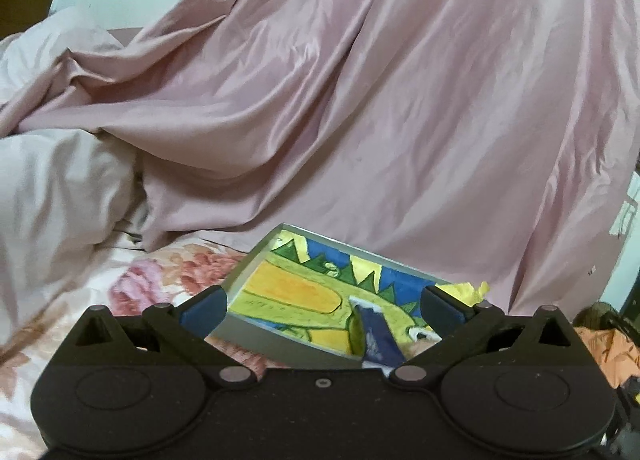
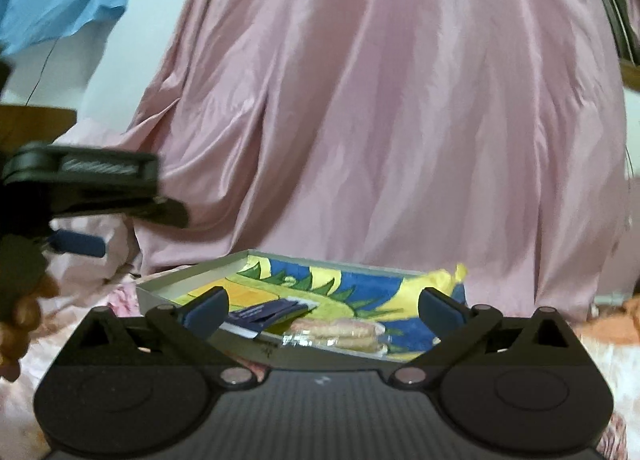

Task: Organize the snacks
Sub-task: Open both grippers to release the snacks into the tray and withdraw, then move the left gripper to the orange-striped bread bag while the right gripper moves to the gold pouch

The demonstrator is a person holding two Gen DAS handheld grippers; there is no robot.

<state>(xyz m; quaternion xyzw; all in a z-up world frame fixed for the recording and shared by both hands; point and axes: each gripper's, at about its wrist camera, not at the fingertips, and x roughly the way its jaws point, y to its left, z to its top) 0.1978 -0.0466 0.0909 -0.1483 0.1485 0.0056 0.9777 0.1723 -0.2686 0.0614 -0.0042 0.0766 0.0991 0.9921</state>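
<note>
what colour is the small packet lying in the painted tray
Dark navy blue packet, clearest in the right wrist view, lying on the tray.

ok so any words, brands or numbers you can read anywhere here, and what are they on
Nothing reads clearly.
Dark blue packet in the tray: pale print, too blurred to read.
Left gripper body, seen from the right wrist: raised lettering, motion-blurred.
Tray floor: faint marks on the painted picture, illegible.
Clear cookie pack: no text visible.

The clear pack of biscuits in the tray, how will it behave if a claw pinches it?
The clear pack of biscuits looks glossy, so it may slip. The round biscuits inside are probably brittle and could crack under a hard squeeze. It seems light and lies flat in the tray, so rolling is unlikely.
</note>
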